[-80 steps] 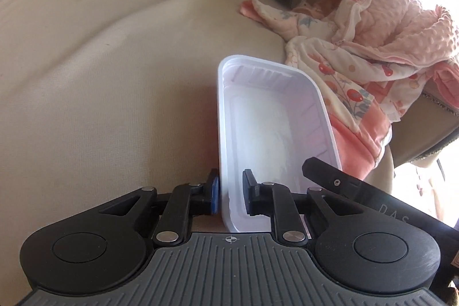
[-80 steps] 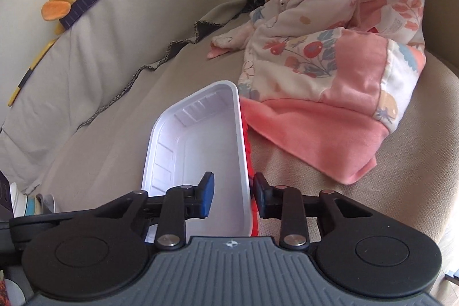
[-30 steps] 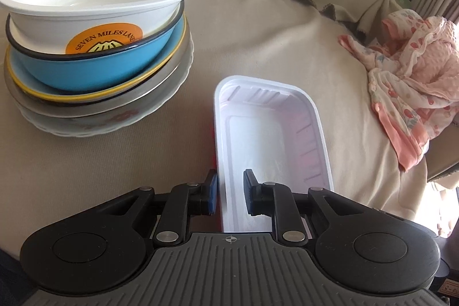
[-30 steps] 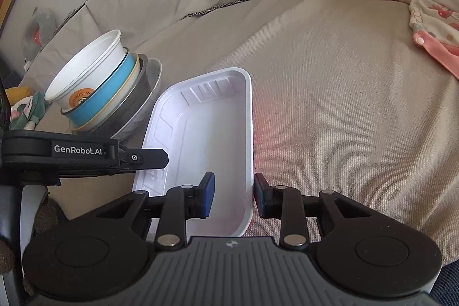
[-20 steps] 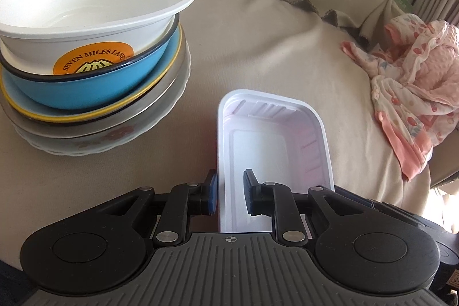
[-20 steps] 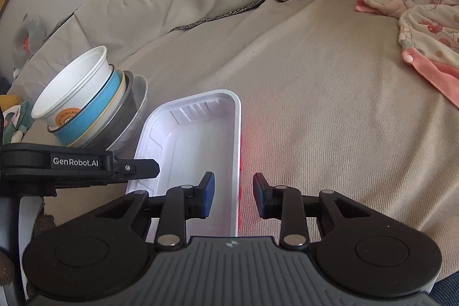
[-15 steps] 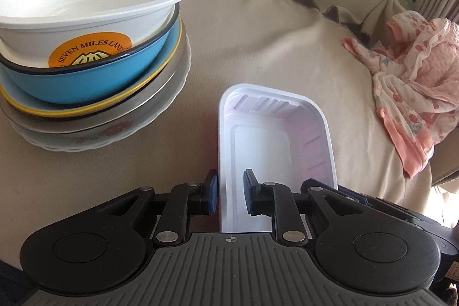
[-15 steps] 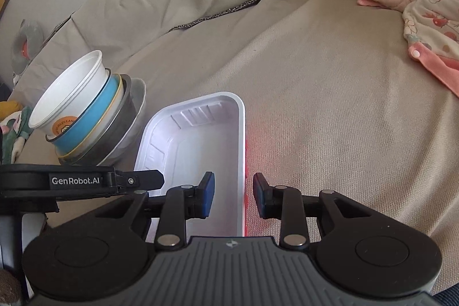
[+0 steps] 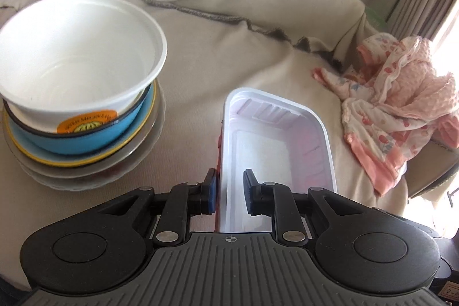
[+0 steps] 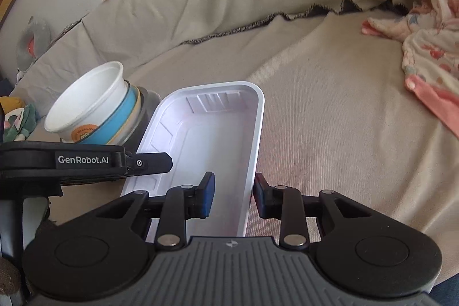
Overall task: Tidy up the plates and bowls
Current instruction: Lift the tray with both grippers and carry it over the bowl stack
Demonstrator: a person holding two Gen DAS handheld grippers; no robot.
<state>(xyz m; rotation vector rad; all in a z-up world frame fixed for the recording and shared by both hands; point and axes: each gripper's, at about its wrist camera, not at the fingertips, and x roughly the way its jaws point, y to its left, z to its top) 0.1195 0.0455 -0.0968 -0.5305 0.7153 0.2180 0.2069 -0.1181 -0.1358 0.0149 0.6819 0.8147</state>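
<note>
Left gripper (image 9: 229,191) clamps the left long wall of the white rectangular tray (image 9: 275,151); right gripper (image 10: 233,195) clamps its right wall. Tray: empty, ribbed, held above the beige sofa cover (image 9: 200,48), beside the stack of 1 white bowl (image 9: 77,59) on plates.

The white tray (image 9: 275,145), carried from beside the pink clothes (image 9: 401,108), now seems raised near the bowl stack (image 9: 77,93).
</note>
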